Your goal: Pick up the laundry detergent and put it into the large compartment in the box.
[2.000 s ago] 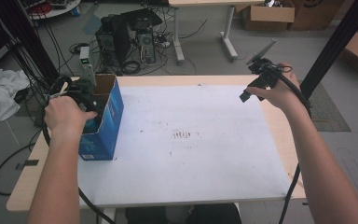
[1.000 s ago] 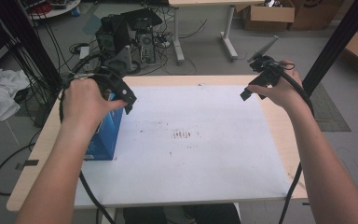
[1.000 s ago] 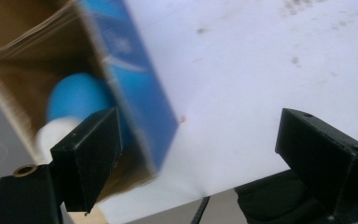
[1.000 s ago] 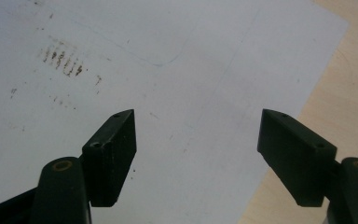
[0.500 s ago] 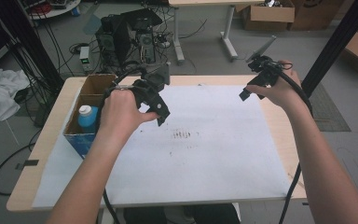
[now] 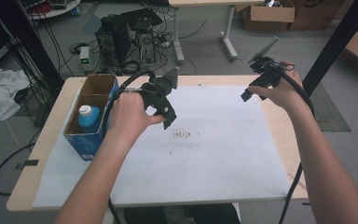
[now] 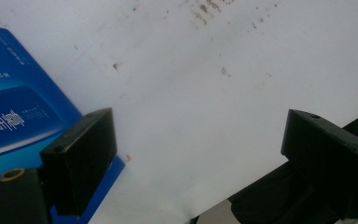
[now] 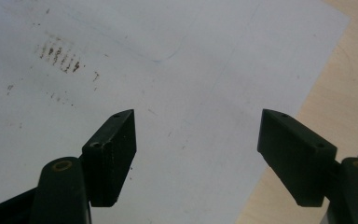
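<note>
Nearby, blue box (image 6: 89, 135) holding bottle (image 6: 89, 116), beside left tongs (image 6: 167, 117)

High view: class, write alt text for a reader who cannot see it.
A person holds a tool in each hand above a white sheet on a table: the left tool near the middle, the right tool at the far right. A blue box at the left holds a bottle.
</note>
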Available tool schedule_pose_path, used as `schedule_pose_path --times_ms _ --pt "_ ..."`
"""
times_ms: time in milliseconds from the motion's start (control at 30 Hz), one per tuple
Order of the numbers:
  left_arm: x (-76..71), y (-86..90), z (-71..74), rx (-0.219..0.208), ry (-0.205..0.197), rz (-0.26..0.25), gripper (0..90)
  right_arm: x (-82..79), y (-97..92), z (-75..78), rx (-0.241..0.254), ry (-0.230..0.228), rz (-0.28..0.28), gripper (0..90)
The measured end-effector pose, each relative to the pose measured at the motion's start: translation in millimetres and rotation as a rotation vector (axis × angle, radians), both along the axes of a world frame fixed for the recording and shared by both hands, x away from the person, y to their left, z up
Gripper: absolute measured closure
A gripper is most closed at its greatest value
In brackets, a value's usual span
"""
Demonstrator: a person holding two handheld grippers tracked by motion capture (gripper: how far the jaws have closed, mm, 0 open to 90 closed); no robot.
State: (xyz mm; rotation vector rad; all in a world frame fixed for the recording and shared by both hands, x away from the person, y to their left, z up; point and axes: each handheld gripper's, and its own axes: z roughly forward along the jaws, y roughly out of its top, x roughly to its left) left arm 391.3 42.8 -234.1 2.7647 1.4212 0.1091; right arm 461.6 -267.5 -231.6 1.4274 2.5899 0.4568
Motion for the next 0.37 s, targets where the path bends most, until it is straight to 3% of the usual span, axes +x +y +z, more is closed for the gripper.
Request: schedule_pose_path --times_ms 367 --pt "0.7 -0.8 -1.1 -0.023 0.014 -0.004 9.2 -1.2 -1.3 -2.4 0.001 0.004 -0.001 28.2"
